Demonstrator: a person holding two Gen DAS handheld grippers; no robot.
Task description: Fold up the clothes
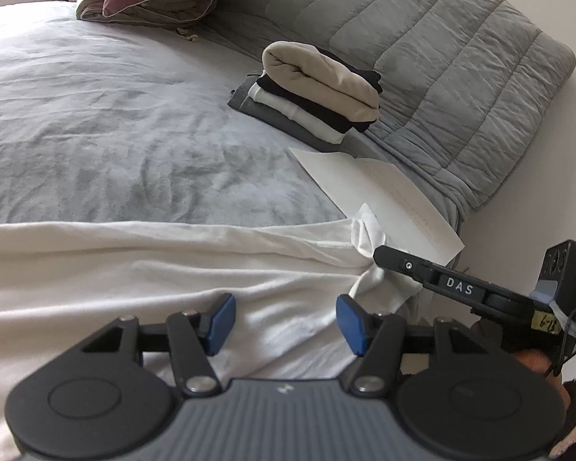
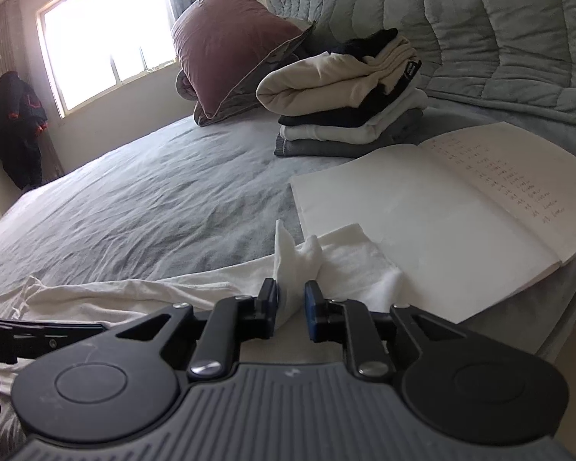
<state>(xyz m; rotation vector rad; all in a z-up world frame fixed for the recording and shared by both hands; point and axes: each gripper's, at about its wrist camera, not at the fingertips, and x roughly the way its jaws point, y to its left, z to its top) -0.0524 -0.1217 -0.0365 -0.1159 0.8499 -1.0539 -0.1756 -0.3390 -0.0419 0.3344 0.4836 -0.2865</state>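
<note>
A white garment (image 1: pixel 153 265) lies spread across the near edge of the grey bed sheet (image 1: pixel 115 123). My left gripper (image 1: pixel 286 320) is open just above the garment, with nothing between its blue pads. My right gripper (image 2: pixel 291 301) is shut on a bunched corner of the white garment (image 2: pixel 288 253); the cloth sticks up between its pads. In the left wrist view the right gripper (image 1: pixel 380 257) shows at the right, pinching that same corner. A stack of folded clothes (image 1: pixel 318 92) with a beige piece on top sits further back; it also shows in the right wrist view (image 2: pixel 341 103).
An open white notebook (image 2: pixel 441 199) lies on the bed right of the held corner, and shows in the left wrist view (image 1: pixel 380 196). A grey quilted duvet (image 1: pixel 441 57) lies behind the stack. A mauve pillow (image 2: pixel 226 57) sits at the far end. A window (image 2: pixel 107 34) is at the left.
</note>
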